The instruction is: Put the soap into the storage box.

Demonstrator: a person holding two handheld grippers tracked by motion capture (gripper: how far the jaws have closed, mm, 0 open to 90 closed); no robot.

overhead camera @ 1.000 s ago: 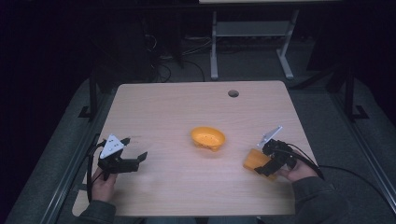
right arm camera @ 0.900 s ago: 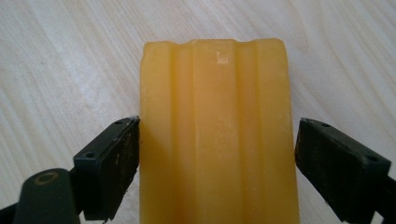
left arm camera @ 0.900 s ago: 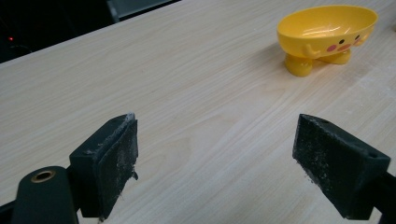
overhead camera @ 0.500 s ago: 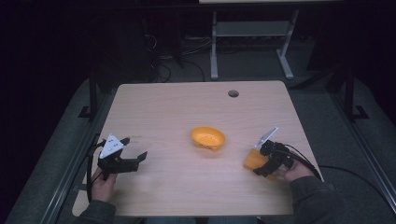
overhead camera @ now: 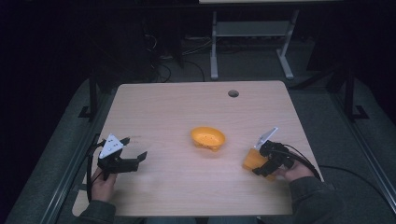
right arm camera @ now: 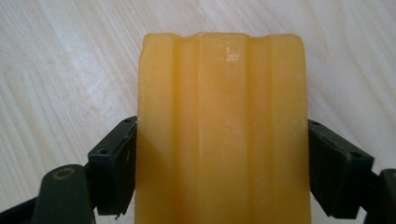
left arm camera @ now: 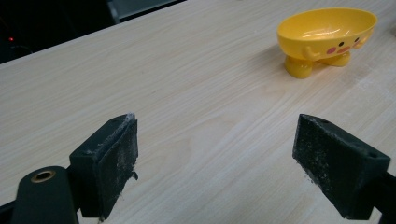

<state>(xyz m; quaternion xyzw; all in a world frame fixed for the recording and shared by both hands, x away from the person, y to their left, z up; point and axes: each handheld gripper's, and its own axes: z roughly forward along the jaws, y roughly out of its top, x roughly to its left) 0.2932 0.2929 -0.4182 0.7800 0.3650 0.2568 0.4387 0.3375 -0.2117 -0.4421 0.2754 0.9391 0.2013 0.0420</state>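
The worktop [overhead camera: 187, 112] is a pale wood-grain slab with rounded corners and a small round hole [overhead camera: 233, 93] near its far edge, and the yellow bowl serves here as the landmark. That bowl [overhead camera: 208, 138] stands upright on the worktop, roughly at its middle; in the left gripper view it [left arm camera: 327, 32] shows stubby feet, little arms and pink cheek marks on its side, and its inside looks bare.

To the right of the bowl and a little nearer the person, the right tool [overhead camera: 261, 161] is held in the person's right hand [overhead camera: 292, 170], a dark sleeve behind it. Its jaws are clamped on an orange block [overhead camera: 253, 160], one jaw pressed against each long side. In the right gripper view the block [right arm camera: 224, 130] is a ribbed, waxy-looking bar with lengthwise grooves, standing out past the jaws over the wood. Whether the block's underside touches the worktop, I cannot tell. The block sits near the bowl but clearly apart from it.

To the left of the bowl, well apart from it and also nearer the person, the left tool [overhead camera: 133, 157] is held in the person's left hand [overhead camera: 102, 184], low over the worktop. Its jaws stand wide apart with nothing between them but bare wood, and they point toward the bowl, which shows beyond the right-hand jaw in the left gripper view. A black cable [overhead camera: 327, 168] trails from the right tool off the worktop's right edge.
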